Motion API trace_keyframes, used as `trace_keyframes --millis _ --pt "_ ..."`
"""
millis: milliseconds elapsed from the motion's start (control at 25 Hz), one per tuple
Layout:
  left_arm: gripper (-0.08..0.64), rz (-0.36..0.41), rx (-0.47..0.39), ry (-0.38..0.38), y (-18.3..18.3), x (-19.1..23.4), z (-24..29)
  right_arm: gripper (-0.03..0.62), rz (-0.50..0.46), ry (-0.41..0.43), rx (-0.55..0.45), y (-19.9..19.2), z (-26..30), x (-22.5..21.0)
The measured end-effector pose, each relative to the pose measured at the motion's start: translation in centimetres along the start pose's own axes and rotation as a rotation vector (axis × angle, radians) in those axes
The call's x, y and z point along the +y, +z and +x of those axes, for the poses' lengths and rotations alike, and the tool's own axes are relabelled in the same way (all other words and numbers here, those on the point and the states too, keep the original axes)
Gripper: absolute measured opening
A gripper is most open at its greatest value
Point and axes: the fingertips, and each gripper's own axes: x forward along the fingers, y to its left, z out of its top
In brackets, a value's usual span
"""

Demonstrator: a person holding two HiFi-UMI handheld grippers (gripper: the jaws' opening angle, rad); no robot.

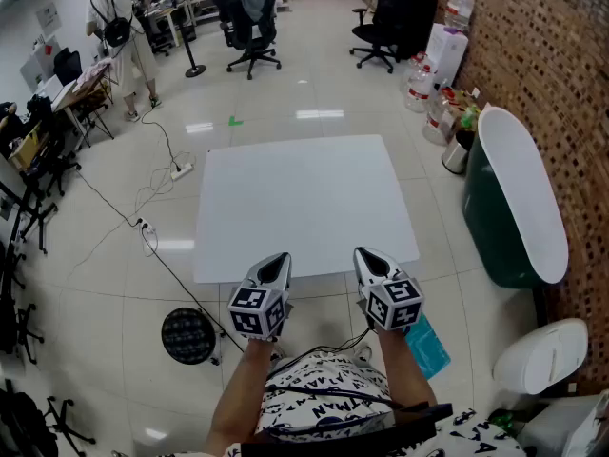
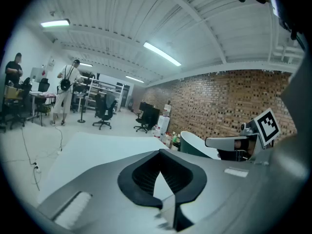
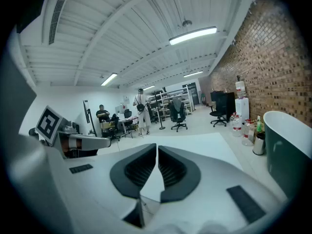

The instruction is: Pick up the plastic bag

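No plastic bag shows on the white table (image 1: 304, 208), whose top is bare. A flat blue thing (image 1: 428, 347) lies on the floor by my right side; I cannot tell what it is. My left gripper (image 1: 277, 263) and right gripper (image 1: 366, 258) hover side by side over the table's near edge, pointing across it. Both are shut with nothing held. In the left gripper view the dark pads meet at the tip of the left gripper (image 2: 160, 154). The right gripper view shows the right gripper (image 3: 157, 147) with only a thin slit between its pads.
A dark green tub with a white lid (image 1: 519, 198) stands right of the table, a white bin (image 1: 542, 355) nearer me. Cables and a power strip (image 1: 181, 170) run on the floor at left, beside a round black disc (image 1: 188, 335). Office chairs (image 1: 252, 22) and a standing person (image 1: 124, 27) are far back.
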Motion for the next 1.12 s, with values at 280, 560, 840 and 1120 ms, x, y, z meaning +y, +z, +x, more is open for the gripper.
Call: trace_keyframes --millis 280,560,840,1120 --pt "0.0 0.019 0.048 -0.081 -1.6 -3.2 3.1 0.038 0.024 -0.019 0.003 -1.3 0.4 -2.2" --pt "0.0 0.054 0.2 -0.246 -7.2 -10.4 6.8 0.143 0.125 -0.18 0.068 -7.6 -3.4 -7.3" --pt "0.0 0.078 0.399 -0.424 -15.2 -19.3 11.1 0.213 0.267 -0.35 0.187 -17.6 -8.7 -14.2" --pt "0.0 0.063 0.604 -0.49 -26.7 -23.7 14.8 0.253 0.352 -0.443 0.327 -29.3 -12.5 -20.7"
